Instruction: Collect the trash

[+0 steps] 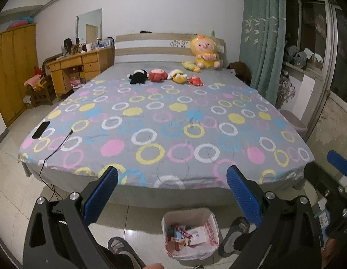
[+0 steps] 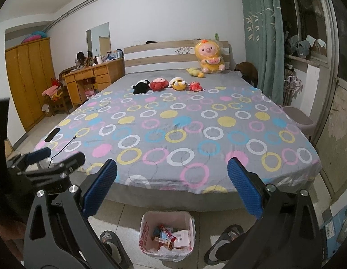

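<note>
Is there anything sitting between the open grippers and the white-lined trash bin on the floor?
Nothing visible blocks it. The white-lined trash bin stands on bare tile directly below the left gripper and right gripper, both open and empty. A sandalled foot flanks the bin on each side, clear of its opening.
</note>
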### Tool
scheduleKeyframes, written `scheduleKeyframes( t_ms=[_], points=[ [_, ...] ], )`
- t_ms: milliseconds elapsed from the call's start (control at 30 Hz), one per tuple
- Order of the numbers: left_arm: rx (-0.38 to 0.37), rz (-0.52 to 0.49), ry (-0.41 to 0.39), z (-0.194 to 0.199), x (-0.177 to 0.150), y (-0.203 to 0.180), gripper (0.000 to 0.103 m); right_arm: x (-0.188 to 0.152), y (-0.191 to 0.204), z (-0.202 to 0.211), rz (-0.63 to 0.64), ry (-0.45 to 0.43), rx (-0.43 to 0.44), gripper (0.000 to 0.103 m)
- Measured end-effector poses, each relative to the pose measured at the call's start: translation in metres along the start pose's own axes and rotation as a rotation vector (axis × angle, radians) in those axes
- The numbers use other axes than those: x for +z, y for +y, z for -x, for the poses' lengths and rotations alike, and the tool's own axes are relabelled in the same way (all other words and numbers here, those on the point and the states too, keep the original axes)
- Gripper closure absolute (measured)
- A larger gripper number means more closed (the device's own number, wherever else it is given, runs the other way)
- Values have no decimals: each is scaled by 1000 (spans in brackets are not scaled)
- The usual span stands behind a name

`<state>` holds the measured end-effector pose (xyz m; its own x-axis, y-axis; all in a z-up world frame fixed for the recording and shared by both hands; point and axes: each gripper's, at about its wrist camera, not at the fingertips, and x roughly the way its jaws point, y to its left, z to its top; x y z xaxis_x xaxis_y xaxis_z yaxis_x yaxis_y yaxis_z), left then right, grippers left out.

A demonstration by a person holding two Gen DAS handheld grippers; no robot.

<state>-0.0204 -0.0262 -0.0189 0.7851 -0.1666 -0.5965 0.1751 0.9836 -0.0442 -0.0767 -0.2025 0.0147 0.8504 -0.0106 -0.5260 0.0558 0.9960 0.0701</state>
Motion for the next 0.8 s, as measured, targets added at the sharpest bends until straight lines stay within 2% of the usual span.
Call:
scheduleKeyframes(
  t_ms=[300, 533, 667, 800],
  points=[
    [-42, 46, -19, 3, 10, 10, 8, 0, 3, 0, 10, -13, 1, 7],
    [16, 52, 8, -3, 4, 13, 8, -4, 0, -4, 2, 5, -2, 7],
    [-27, 67, 42, -7, 3, 14, 8, -4, -2, -7, -5, 9, -3, 7],
    [13, 44, 30, -5, 3, 12, 8, -5, -2, -8, -6, 9, -2, 7]
  ],
)
